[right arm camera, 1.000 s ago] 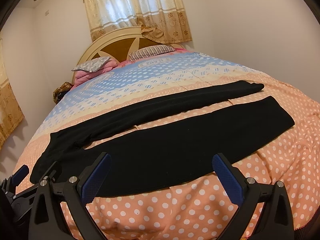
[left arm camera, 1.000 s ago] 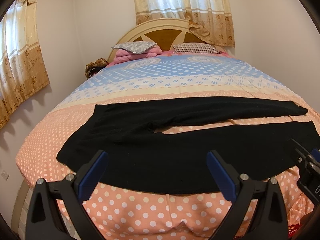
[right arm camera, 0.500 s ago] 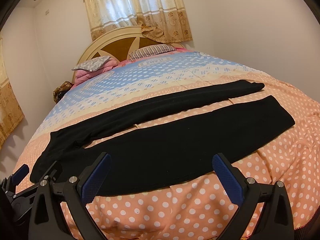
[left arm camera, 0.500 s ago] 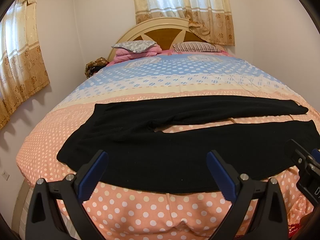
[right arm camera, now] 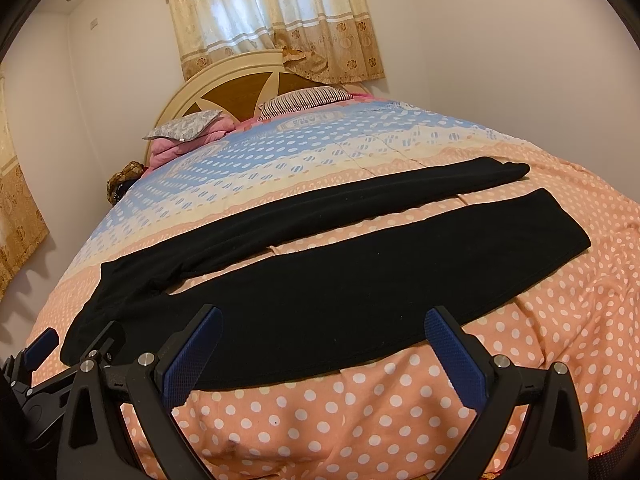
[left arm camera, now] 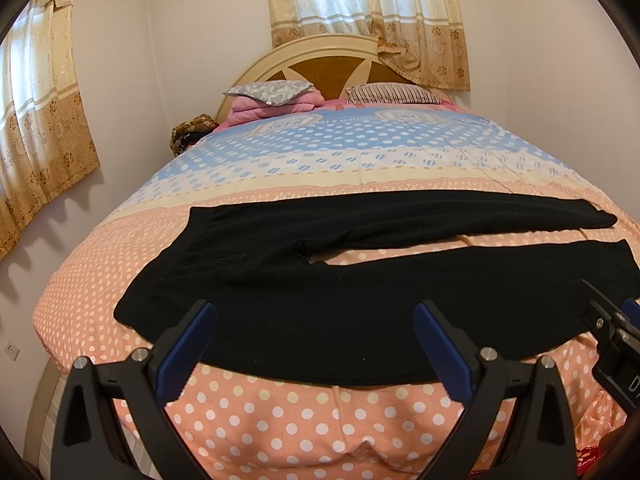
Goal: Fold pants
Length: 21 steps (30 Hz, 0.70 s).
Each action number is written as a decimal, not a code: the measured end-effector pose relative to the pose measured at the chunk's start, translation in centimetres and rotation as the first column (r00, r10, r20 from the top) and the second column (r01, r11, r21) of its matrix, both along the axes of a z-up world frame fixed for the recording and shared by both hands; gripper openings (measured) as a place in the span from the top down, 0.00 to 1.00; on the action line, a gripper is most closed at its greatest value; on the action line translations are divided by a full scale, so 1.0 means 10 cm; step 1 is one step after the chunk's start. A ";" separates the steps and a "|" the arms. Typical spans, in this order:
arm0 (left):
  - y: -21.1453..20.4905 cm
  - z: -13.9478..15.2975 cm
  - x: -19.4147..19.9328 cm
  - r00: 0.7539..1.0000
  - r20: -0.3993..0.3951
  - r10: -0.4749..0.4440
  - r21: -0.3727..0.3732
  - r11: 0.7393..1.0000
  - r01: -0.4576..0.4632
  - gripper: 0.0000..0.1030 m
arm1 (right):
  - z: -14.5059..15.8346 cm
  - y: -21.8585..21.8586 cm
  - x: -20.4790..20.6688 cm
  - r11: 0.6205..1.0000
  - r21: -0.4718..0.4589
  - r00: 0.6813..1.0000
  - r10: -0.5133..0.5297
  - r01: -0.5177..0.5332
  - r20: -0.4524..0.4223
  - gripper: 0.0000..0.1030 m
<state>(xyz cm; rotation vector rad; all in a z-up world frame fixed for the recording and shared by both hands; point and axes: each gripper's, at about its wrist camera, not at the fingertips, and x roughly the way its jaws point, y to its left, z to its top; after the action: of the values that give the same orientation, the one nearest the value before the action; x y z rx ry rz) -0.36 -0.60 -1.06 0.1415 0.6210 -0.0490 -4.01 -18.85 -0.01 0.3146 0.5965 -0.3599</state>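
From the left wrist view, we see our left gripper hanging above the near edge of the bed with its blue-padded jaws spread wide and nothing between them. The black pants lie flat across the polka-dot bedspread, waist toward our left, the two legs running off to our right with a strip of bedspread showing between them; the far leg sits well apart from us, the near leg just beyond our fingertips. From the right wrist view, our right gripper is likewise wide apart and empty, poised over the middle of the near leg, whose cuff lies off to the right. We judge the cloth to be soft, light and limp, likely a thin knit, so it will sag and drag rather than hold shape. We would pinch it at the near leg's outer edge, one gripper near the waist and one toward the cuff, and carry it over onto the far leg.
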 end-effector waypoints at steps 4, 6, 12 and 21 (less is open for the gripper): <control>0.00 0.00 0.00 1.000 -0.001 0.000 -0.001 1.000 0.000 0.02 | 0.00 0.00 0.00 1.000 0.000 1.000 0.000 0.000 0.000 0.01; 0.00 0.00 0.00 1.000 -0.002 -0.001 -0.001 1.000 0.001 0.02 | 0.00 0.00 0.00 1.000 0.000 1.000 0.000 0.000 -0.001 0.01; 0.00 -0.01 0.01 1.000 -0.009 0.000 -0.005 1.000 0.000 0.02 | -0.01 0.00 0.00 1.000 0.002 1.000 0.001 -0.001 -0.003 0.01; -0.01 -0.01 0.02 1.000 -0.018 0.001 -0.007 1.000 -0.001 0.02 | -0.03 -0.01 0.01 1.000 0.006 1.000 0.003 -0.003 -0.010 0.01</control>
<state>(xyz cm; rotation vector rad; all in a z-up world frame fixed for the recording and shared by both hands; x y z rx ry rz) -0.12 -0.68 -1.20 0.1341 0.6392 -0.0517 -3.92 -18.92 -0.29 0.3183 0.6079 -0.3570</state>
